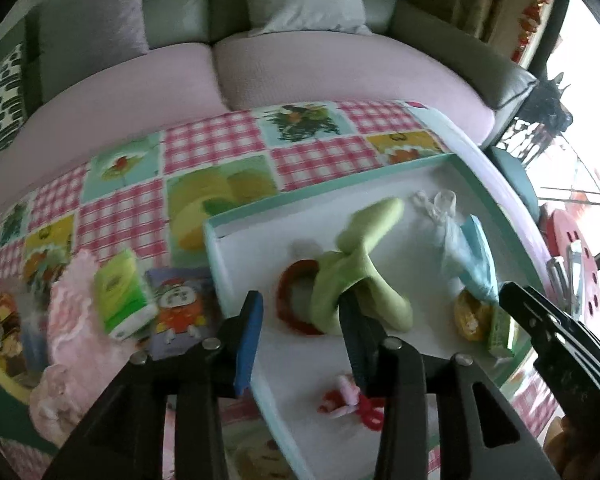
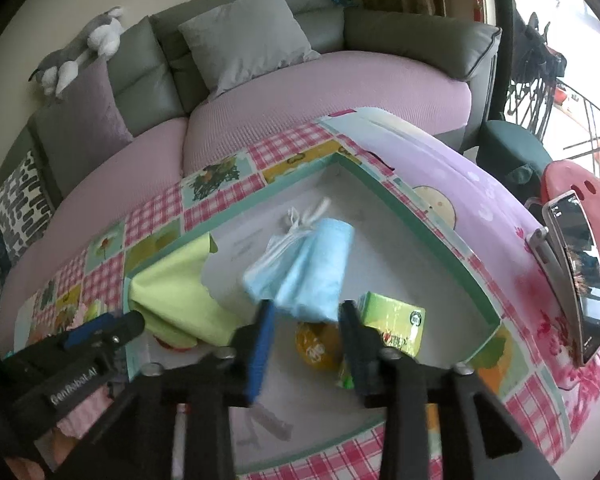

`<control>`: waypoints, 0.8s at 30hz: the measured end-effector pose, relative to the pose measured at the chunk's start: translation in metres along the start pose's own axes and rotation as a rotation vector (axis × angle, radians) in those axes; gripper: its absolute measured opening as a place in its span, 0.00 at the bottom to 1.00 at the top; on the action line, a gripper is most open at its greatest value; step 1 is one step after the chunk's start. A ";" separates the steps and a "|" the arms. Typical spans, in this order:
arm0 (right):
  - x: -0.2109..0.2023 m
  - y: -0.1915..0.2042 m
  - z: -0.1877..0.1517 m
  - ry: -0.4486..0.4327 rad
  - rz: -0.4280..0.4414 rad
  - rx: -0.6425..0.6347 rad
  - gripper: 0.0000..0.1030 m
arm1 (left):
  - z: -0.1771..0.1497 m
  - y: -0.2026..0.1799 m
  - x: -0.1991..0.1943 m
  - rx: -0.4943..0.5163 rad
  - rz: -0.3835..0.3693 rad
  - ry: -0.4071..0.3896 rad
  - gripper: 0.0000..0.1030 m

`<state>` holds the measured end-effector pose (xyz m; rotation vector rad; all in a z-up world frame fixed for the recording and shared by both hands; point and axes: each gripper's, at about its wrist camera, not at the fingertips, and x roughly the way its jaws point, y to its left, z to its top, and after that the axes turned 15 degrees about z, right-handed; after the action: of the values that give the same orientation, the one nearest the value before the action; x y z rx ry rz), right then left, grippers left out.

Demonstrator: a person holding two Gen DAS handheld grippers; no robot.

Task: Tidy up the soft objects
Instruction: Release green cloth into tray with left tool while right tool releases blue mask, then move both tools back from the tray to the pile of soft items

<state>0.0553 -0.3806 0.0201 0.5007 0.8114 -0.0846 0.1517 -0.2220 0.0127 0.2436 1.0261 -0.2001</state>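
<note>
A: Item one, green cloth [image 1: 356,276]. We find it in the tray [image 1: 252,224], at the side nearer the pink fluffy thing [image 1: 76,312], heaped and draped partly over a red ring [image 1: 288,300]. We judge it light, limp and non-slip; nothing in it can break. Best hold: a raised fold near the heap's middle, so it lifts as one bundle.

B: Item two, blue mask [image 2: 312,268]. It lies in the tray toward the far corner, its white loops [image 2: 304,216] trailing beyond it. We judge it very light and floppy. We would pinch the pleated body, not the loops, which would stretch and let it dangle.

A: Left tool [image 1: 300,316]: jaws partly open. One finger [image 1: 350,320] touches the near edge of the green cloth; the other stands clear over bare tray floor. The pads are not pressed together on it, so we count nothing as held.

B: Right tool [image 2: 306,324]: jaws partly open as well, with the near edge of the blue mask between the tips. We see no pinch; nothing held.

A: Also in the tray, near the mask: a green tissue pack [image 2: 392,324] and a yellow round item [image 2: 316,344]. A second tissue pack [image 1: 120,296] lies outside the tray on the checked worktop [image 1: 204,148].
</note>
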 end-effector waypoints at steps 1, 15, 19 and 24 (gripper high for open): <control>0.000 0.001 -0.001 0.006 -0.001 -0.005 0.38 | 0.000 0.003 -0.002 -0.006 0.016 0.004 0.41; 0.007 0.015 -0.012 0.073 -0.007 -0.042 0.82 | -0.015 0.054 0.004 -0.156 0.187 0.061 0.82; 0.009 0.018 -0.014 0.087 -0.009 -0.051 0.89 | -0.022 0.069 0.010 -0.200 0.226 0.098 0.90; 0.009 0.022 -0.018 0.090 -0.017 -0.063 1.00 | -0.030 0.083 0.013 -0.251 0.225 0.119 0.90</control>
<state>0.0551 -0.3522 0.0120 0.4403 0.9035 -0.0520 0.1571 -0.1346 -0.0043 0.1422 1.1214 0.1485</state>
